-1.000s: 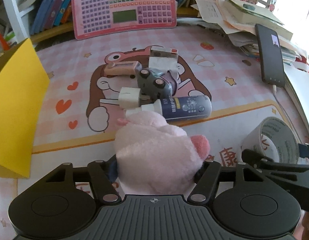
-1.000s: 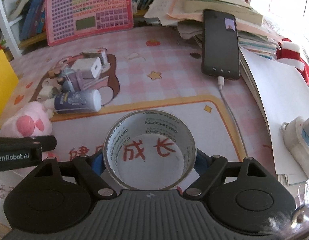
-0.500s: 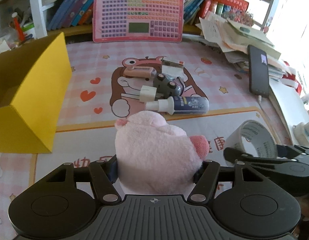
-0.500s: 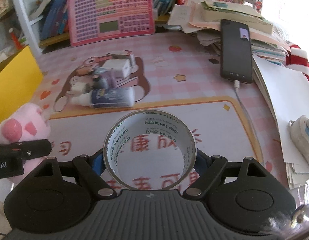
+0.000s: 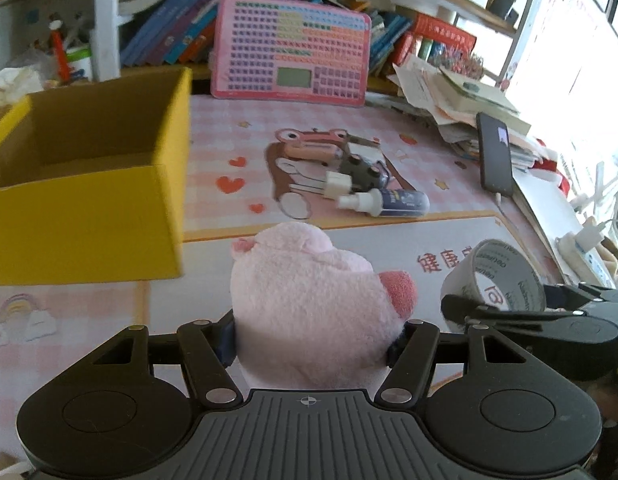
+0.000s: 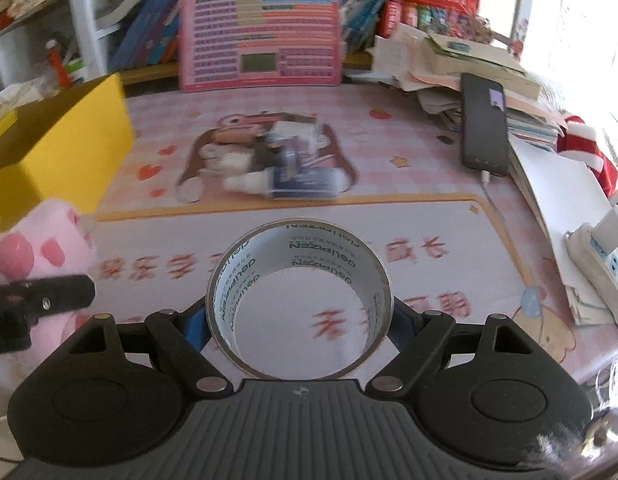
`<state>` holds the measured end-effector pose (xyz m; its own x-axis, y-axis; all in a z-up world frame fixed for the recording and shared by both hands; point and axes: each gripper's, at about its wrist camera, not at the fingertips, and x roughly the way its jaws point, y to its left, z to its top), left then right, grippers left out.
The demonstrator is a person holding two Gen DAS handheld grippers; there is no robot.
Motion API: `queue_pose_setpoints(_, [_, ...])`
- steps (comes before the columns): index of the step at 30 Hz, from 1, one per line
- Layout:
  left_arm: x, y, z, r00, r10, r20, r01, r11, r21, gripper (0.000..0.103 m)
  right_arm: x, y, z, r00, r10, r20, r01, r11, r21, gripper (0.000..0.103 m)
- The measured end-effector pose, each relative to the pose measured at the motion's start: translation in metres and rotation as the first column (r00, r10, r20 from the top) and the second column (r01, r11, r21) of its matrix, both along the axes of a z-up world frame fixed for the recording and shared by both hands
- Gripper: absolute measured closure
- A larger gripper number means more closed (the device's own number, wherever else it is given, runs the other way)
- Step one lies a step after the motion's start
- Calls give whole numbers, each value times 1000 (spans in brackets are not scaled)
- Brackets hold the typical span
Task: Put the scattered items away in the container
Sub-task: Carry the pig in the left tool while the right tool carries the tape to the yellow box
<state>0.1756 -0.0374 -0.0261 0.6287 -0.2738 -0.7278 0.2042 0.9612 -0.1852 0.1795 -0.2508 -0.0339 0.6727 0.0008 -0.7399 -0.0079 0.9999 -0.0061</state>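
Note:
My left gripper (image 5: pixel 312 338) is shut on a pink plush toy (image 5: pixel 309 304), held above the mat. An open yellow box (image 5: pixel 89 208) stands to its upper left, its inside looking bare. My right gripper (image 6: pixel 299 320) is shut on a roll of clear tape (image 6: pixel 299 300), lifted off the mat; that roll (image 5: pixel 497 280) also shows at the right of the left wrist view. A pile of small items stays on the mat's bear picture: a spray bottle (image 5: pixel 389 202), a white plug (image 5: pixel 337 184), a grey toy car (image 5: pixel 361 166). In the right wrist view the plush toy (image 6: pixel 41 252) and yellow box (image 6: pixel 65 148) sit at the left.
A pink keyboard toy (image 5: pixel 293 52) leans against a bookshelf at the back. A black phone (image 5: pixel 495 156) on a cable lies beside a heap of papers (image 5: pixel 449 92) at the right. A white power strip (image 6: pixel 601 256) sits at the far right edge.
Both grippers have drawn back and up from the pile with their loads and swung left; the yellow box has come fully into the left wrist view, its open top now visible.

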Motion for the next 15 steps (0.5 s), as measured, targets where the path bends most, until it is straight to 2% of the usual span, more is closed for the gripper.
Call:
queue_pose_setpoints(8, [-41,66,8,999,20,30,-21,1000,20,39,-38,71,4,998,52,22,-52,998,-22,21])
queue_pose_setpoints(15, [-64,99,14,996,27,82,-32,998,62,39,-57,119,8,995,92,34,-91,995,-27,21])
